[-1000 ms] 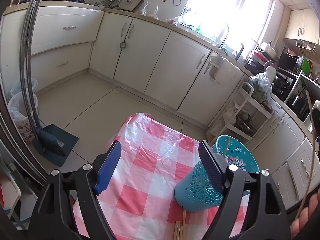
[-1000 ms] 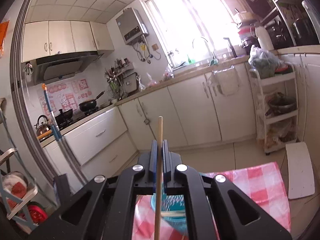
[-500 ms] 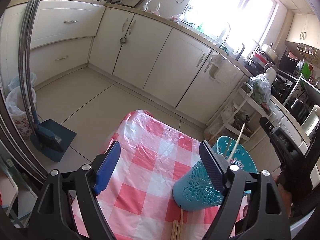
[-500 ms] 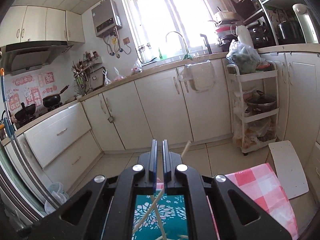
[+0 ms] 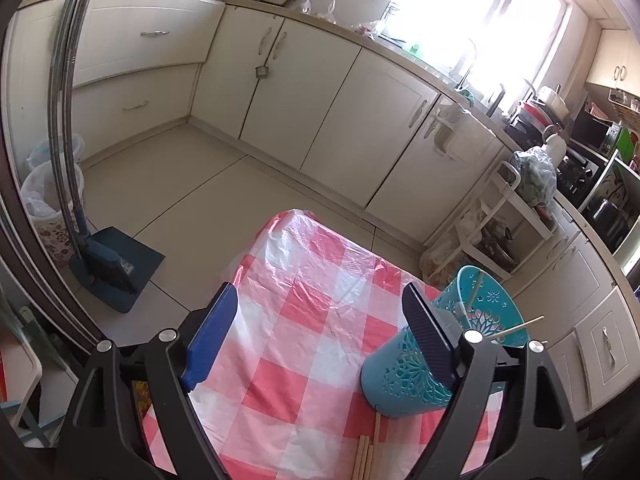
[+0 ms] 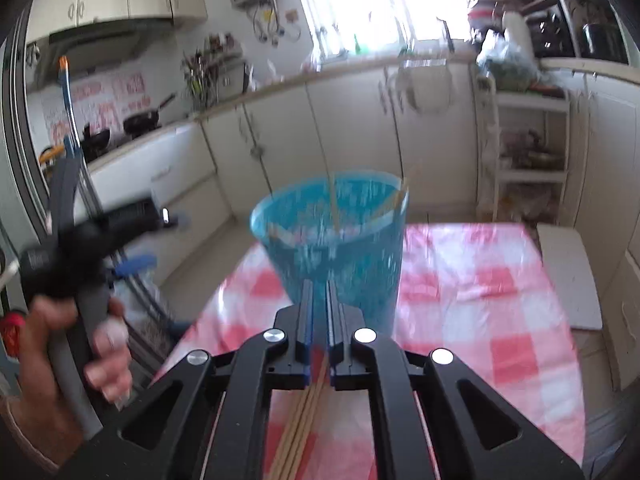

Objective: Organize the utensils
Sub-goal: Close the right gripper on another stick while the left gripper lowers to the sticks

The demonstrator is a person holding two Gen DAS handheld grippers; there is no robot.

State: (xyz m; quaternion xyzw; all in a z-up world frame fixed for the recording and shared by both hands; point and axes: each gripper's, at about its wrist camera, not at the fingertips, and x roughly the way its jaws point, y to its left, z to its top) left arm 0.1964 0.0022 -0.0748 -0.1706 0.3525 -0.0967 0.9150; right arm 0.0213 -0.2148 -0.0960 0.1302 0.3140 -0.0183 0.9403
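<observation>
Nearest to me, a small bundle of wooden chopsticks [image 6: 304, 420] lies flat on the table [image 6: 500, 320], on its red-and-white checked plastic cloth, running toward the foot of the teal holder [image 6: 340, 248]. The same sticks show at the bottom edge of the left view as chopstick ends [image 5: 366, 456] just in front of the cup's base. These look to be what is left to tidy away.

The right gripper [image 6: 319, 312] hangs low over that bundle with its jaws drawn together, only a sliver of gap between the blue pads. The sticks seem to run beneath the jaws rather than between them, so I judge it empty; the blur makes that hard to swear to.

The left gripper [image 5: 320, 336] is held off to the side with a hand [image 6: 80, 340] on its handle. Its jaws stand wide apart and are opening a touch more, with nothing but cloth between them. The right-hand pad sits in front of the holder; whether it touches the cup I cannot tell.

Just beyond, the perforated teal holder stands upright on the table, and at least three chopsticks already lean inside it, their tips poking over the rim. So the job reads as partly done: some sticks are in, a few remain on the cloth.

Farther off are the cream cabinets [image 5: 320, 100] and a bright window.
</observation>
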